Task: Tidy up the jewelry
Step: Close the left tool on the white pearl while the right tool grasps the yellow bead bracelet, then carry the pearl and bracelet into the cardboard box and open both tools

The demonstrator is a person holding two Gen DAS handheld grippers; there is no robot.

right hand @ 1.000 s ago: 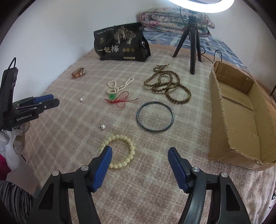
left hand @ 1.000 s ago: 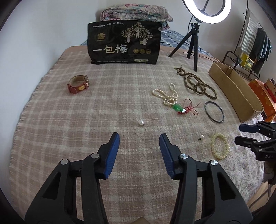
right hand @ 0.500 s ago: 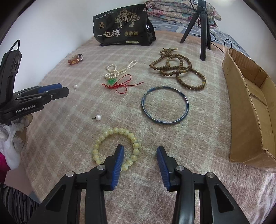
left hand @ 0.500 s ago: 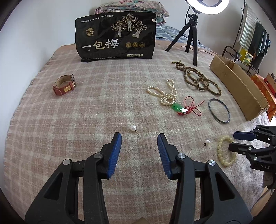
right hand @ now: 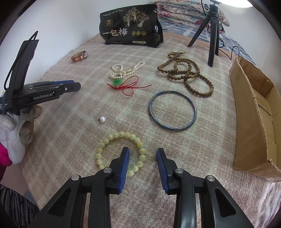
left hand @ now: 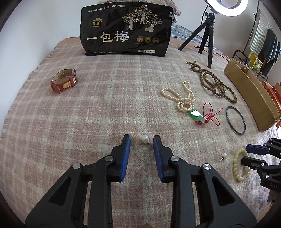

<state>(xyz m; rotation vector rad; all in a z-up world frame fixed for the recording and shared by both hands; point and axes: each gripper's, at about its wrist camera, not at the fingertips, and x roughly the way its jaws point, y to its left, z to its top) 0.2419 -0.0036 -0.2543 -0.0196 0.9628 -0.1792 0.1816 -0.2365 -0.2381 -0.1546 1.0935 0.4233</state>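
Readable text: black bag (left hand: pixel 125 31) at top centre of the left view carries "一包梅" in big white characters, small print under it too fine to read. In the right view, the left gripper (right hand: pixel 77 86) body at the left edge reads "GenRobot.AI"; in the left view the right gripper (left hand: pixel 245 153) at the lower right edge shows "DAS". Left gripper (left hand: pixel 141 143): fingers parted, a pearl stud (left hand: pixel 145 139) sits on the blanket (left hand: pixel 70 122) between the blue pads, not pinched. Right gripper (right hand: pixel 143 155): also released, left pad inside the yellow bead bracelet (right hand: pixel 121 152), right pad outside it, so the bracelet's right arc lies in the gap. Only the right view shows the second stud (right hand: pixel 102 119) up close, left of centre, apart from the bracelet, and the inside of the cardboard box (right hand: pixel 254 112) at the right edge. Only the left view shows the ring light (left hand: pixel 226 7) on top of the tripod (left hand: pixel 207 35) and the watch (left hand: pixel 64 82) clearly, at mid left. Both show the pearl strand (left hand: pixel 180 98), jade pendant (left hand: pixel 196 115) on red cord, brown beads (left hand: pixel 214 84) and dark bangle (left hand: pixel 235 121), all in the right half, near the box.
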